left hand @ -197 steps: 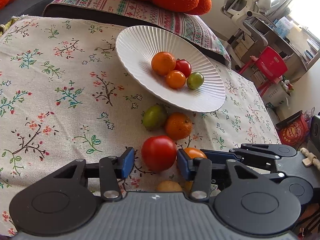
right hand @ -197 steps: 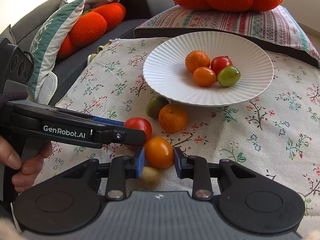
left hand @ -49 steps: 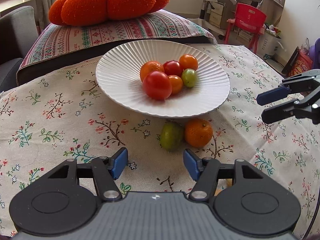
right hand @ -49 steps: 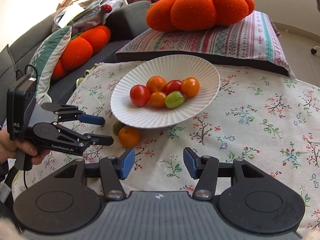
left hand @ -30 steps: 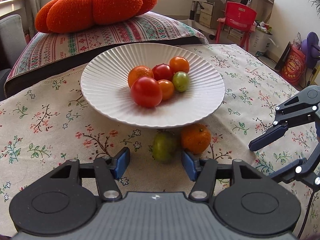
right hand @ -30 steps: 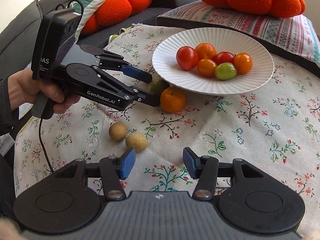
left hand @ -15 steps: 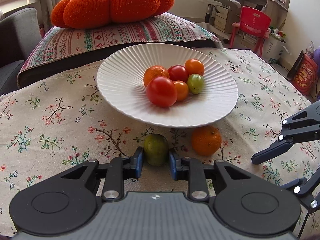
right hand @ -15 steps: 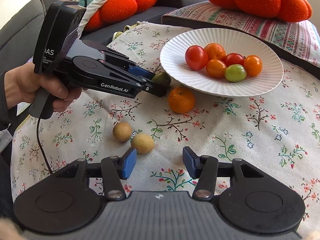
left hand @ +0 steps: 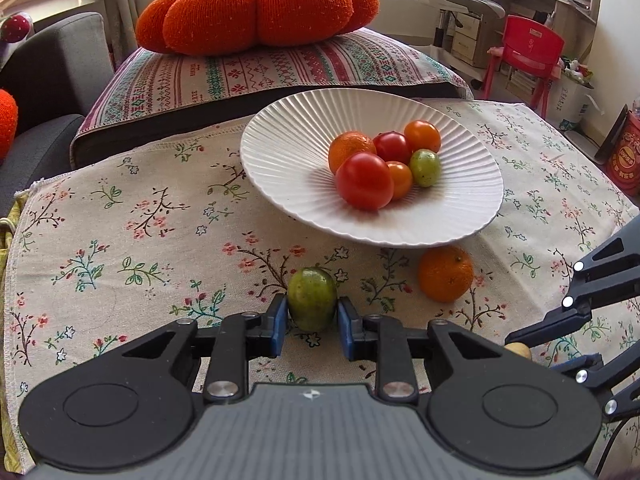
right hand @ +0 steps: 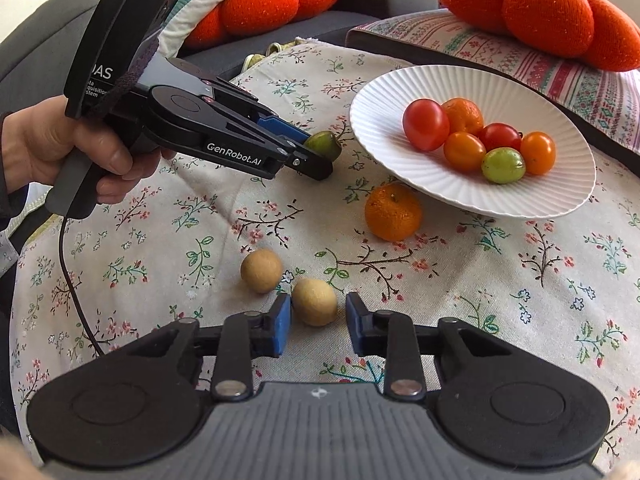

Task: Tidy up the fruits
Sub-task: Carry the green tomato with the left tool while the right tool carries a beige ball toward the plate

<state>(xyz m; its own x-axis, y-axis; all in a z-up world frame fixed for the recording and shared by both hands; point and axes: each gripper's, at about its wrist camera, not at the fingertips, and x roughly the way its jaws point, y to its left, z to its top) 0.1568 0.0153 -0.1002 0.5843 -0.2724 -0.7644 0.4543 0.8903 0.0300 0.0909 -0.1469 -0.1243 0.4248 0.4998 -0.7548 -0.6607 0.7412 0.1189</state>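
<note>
The small round tan fruit (left hand: 518,349) shows only as a sliver in the left wrist view, behind the black right gripper's linkage. The ribbed white plate (right hand: 372,120) overhangs the loose orange mandarin (right hand: 393,212), hiding its top. The knitted orange pumpkin cushion (right hand: 540,8) is cut off by the picture's top edge.

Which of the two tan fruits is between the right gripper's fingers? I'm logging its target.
The nearer tan fruit, sitting between the right gripper's open fingers. The other tan fruit lies beyond it to the left, outside them.
</note>
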